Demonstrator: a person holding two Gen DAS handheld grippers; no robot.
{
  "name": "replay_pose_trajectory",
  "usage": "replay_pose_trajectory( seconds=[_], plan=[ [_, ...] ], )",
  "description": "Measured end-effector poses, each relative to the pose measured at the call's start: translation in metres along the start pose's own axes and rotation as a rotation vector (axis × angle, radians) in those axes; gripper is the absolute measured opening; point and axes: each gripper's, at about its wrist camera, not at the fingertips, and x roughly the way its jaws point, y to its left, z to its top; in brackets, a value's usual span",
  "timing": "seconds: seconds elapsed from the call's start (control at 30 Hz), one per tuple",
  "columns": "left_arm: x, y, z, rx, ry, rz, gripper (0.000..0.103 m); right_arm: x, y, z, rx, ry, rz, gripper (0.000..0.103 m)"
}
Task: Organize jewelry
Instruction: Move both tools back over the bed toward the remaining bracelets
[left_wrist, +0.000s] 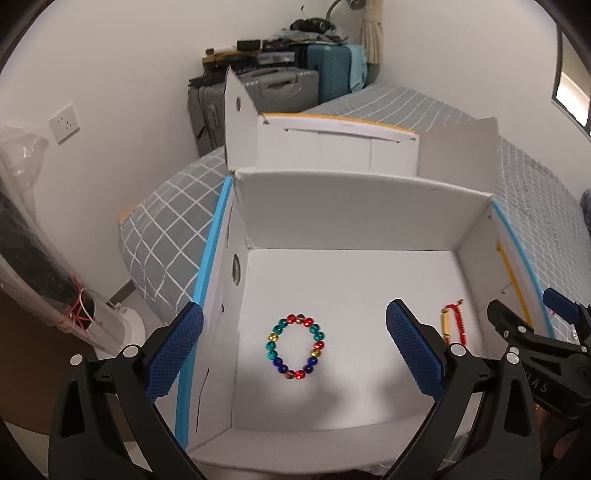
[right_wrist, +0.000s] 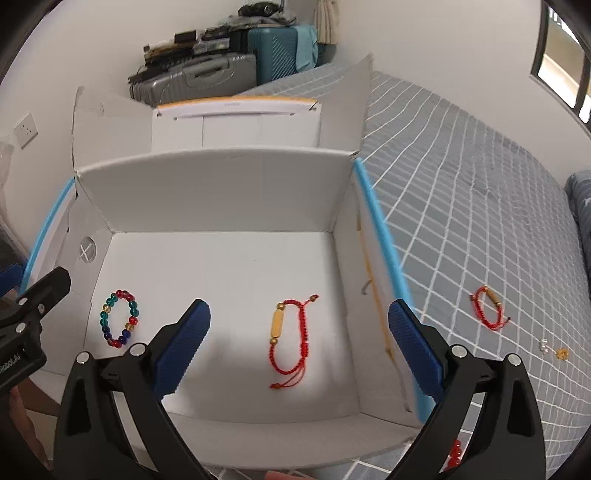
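A white cardboard box (left_wrist: 351, 206) stands open on the bed. On its floor lie a bracelet of coloured glass beads (left_wrist: 295, 347) (right_wrist: 119, 319) at the left and a red cord bracelet with a gold tube bead (right_wrist: 290, 339) (left_wrist: 454, 325) at the right. My left gripper (left_wrist: 294, 312) hangs open above the beaded bracelet, nothing between its blue pads. My right gripper (right_wrist: 299, 309) hangs open above the red cord bracelet, its pads apart from it. A second red cord bracelet (right_wrist: 489, 308) lies on the bed outside the box.
The bed has a grey checked cover (right_wrist: 461, 221). On it, right of the box, lie a small silver piece (right_wrist: 543, 346) and a small gold piece (right_wrist: 562, 354). Red beads (right_wrist: 456, 454) show by the box's near right corner. Suitcases (right_wrist: 199, 77) stand against the far wall.
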Motion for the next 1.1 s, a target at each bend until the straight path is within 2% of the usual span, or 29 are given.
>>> replay_pose_trajectory(
  seconds=[0.2,0.33,0.53,0.87,1.1],
  plan=[
    [-0.039,-0.022,-0.004,0.012,-0.086,-0.105,0.097,-0.037,-0.041,-0.011,0.054,-0.068,-0.042,0.093],
    [-0.060,-0.058,-0.012,0.057,-0.114,-0.203,0.097,-0.067,-0.083,-0.028,0.112,-0.112,-0.096,0.093],
    [-0.083,-0.123,-0.033,0.148,-0.132,-0.310,0.097,-0.105,-0.151,-0.063,0.188,-0.144,-0.200,0.093],
    [-0.098,-0.224,-0.084,0.301,-0.113,-0.455,0.097,-0.145,-0.241,-0.135,0.304,-0.132,-0.318,0.093],
    [-0.082,-0.266,-0.125,0.379,-0.065,-0.490,0.097,-0.148,-0.281,-0.195,0.377,-0.098,-0.370,0.093]
  ],
)
